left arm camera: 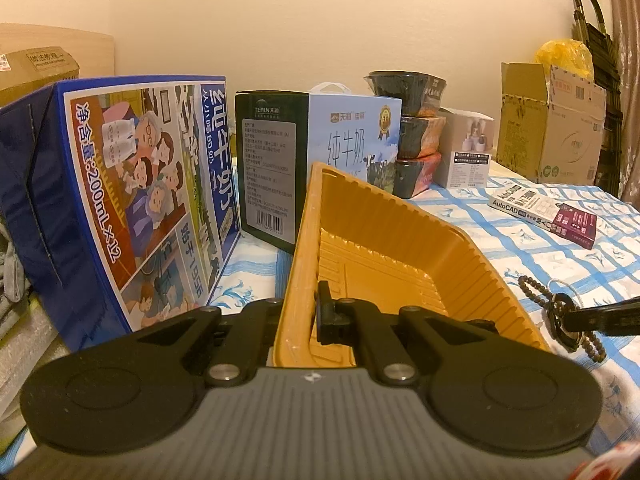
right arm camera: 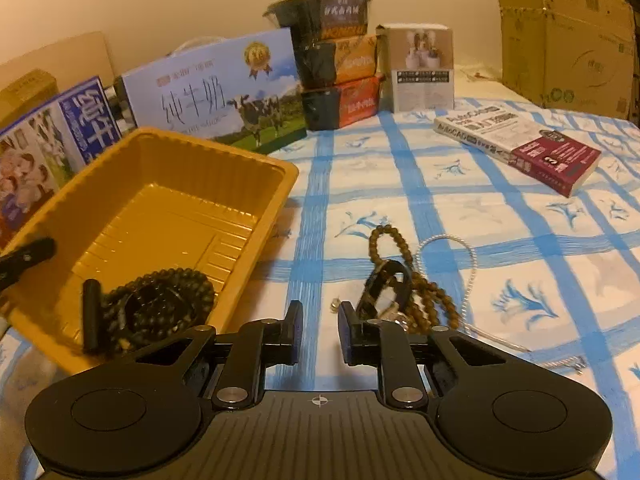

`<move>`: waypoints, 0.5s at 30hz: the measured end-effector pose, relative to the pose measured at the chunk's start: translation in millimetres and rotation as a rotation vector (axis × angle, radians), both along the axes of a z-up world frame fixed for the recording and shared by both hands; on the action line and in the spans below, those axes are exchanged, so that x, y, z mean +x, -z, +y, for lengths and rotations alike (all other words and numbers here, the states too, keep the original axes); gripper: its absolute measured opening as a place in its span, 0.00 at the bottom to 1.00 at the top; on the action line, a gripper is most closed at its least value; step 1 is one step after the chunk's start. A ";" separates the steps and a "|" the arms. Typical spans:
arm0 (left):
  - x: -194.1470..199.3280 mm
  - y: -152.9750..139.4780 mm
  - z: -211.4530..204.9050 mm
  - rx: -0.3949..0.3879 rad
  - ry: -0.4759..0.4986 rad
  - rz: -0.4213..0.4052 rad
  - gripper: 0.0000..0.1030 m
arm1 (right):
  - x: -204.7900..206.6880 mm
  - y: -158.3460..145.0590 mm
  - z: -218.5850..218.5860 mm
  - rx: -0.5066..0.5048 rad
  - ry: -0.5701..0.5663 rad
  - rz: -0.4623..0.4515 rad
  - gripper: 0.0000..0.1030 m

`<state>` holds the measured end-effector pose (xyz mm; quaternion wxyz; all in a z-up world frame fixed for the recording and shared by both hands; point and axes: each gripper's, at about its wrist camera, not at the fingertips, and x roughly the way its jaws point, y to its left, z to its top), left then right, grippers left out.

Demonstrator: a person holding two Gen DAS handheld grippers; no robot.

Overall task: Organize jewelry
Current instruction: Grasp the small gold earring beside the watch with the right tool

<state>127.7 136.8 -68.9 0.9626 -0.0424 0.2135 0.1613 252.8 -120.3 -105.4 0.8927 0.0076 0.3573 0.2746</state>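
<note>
My left gripper (left arm camera: 306, 312) is shut on the near wall of a yellow plastic tray (left arm camera: 460, 248), one finger inside and one outside. In the right wrist view the tray (right arm camera: 280, 172) holds a coil of dark beads (right arm camera: 160, 308) and a black cylinder (right arm camera: 90, 316). On the blue checked cloth to its right lie a brown bead string (right arm camera: 400, 248), a black bangle (right arm camera: 396, 280) and a thin pale chain (right arm camera: 472, 264). My right gripper (right arm camera: 320, 324) stands just left of that pile, narrowly open, with only cloth between its fingers. It also shows at the right edge of the left wrist view (left arm camera: 572, 316), beside the brown beads (left arm camera: 536, 286).
Two milk cartons (right arm camera: 216, 92) (left arm camera: 132, 200) stand behind and left of the tray. Stacked noodle bowls (right arm camera: 336, 68), a small white box (right arm camera: 424, 68) and a cardboard box (right arm camera: 568, 36) line the back. A book (right arm camera: 520, 144) lies at the right.
</note>
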 end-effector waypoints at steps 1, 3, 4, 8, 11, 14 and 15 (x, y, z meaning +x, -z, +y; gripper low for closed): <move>0.0 0.1 0.1 -0.001 0.000 0.000 0.04 | 3.6 2.7 4.2 -0.006 0.003 0.005 0.19; -0.1 0.0 0.6 -0.002 0.001 0.000 0.04 | 9.5 7.9 11.7 -0.020 0.010 0.020 0.18; -0.1 0.2 0.5 -0.003 0.000 -0.001 0.04 | 11.4 10.2 13.4 -0.027 0.018 0.024 0.18; 0.8 0.4 0.8 -0.003 -0.001 0.003 0.04 | 22.0 18.5 18.6 -0.053 0.055 0.045 0.18; 0.7 0.1 0.5 -0.003 -0.001 0.003 0.04 | 27.7 22.5 19.6 -0.057 0.069 0.045 0.18; 0.8 0.0 0.5 -0.004 -0.002 0.001 0.04 | 32.3 27.4 23.6 -0.071 0.067 0.048 0.18; 0.9 -0.1 0.8 -0.004 -0.001 0.001 0.04 | 33.2 29.2 24.5 -0.074 0.071 0.046 0.18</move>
